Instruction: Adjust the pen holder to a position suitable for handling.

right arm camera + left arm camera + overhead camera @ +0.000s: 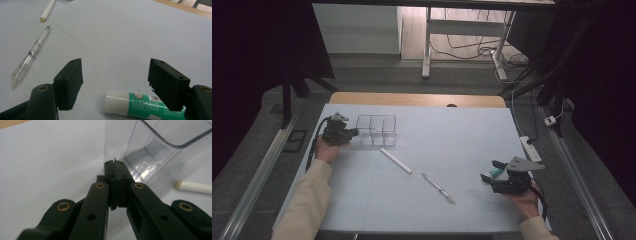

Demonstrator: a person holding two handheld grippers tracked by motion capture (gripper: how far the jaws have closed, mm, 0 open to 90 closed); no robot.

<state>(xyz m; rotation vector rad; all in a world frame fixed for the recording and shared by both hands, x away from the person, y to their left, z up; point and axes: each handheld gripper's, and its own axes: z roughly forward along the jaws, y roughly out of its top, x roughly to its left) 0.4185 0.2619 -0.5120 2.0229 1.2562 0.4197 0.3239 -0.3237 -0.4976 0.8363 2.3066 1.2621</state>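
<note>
The left gripper has its jaws pinching the clear organizer's thin wall. The right gripper has its jaws spread, the green-and-white glue stick lying on the tabletop between them, untouched.

The high view looks forward and down over the whole table, while each hand-held gripper's camera sits low and close along its jaws, and all three share the white stick lying mid-table.
</note>
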